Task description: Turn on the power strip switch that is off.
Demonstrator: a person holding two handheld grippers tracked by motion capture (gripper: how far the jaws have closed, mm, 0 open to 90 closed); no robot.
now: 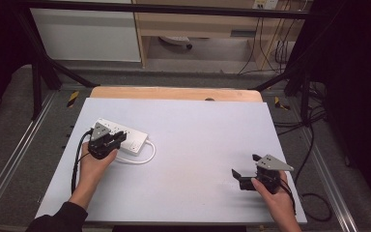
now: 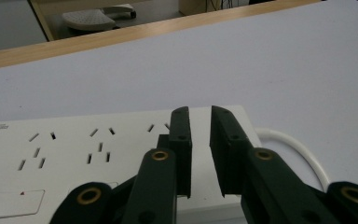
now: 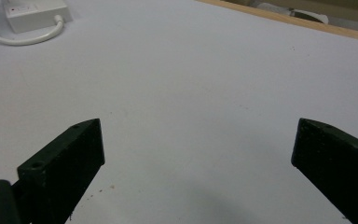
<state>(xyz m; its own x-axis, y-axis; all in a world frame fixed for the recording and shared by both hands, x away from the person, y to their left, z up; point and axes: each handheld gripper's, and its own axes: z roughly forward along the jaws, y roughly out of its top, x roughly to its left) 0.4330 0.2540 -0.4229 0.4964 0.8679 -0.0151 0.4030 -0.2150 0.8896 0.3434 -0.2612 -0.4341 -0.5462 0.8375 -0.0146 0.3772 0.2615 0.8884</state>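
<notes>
A white power strip point(image 1: 128, 138) lies flat at the left of the white tabletop point(image 1: 198, 130), and its white cable point(image 1: 145, 157) loops out to the right. My left gripper point(image 1: 117, 137) rests low over the strip's right end. In the left gripper view its jaws point(image 2: 200, 112) are nearly together, with a narrow gap and nothing held, above the strip's sockets point(image 2: 74, 144). My right gripper point(image 1: 244, 164) sits near the table's front right, wide open over bare surface point(image 3: 198, 126). The right gripper view shows the strip point(image 3: 32, 11) and cable point(image 3: 18, 39) far off at the upper left.
A wooden edge point(image 1: 174, 93) runs along the far side of the tabletop. Black frame bars point(image 1: 43, 67) and loose cables point(image 1: 314, 145) flank the table. A desk and floor wiring point(image 1: 270, 43) lie beyond.
</notes>
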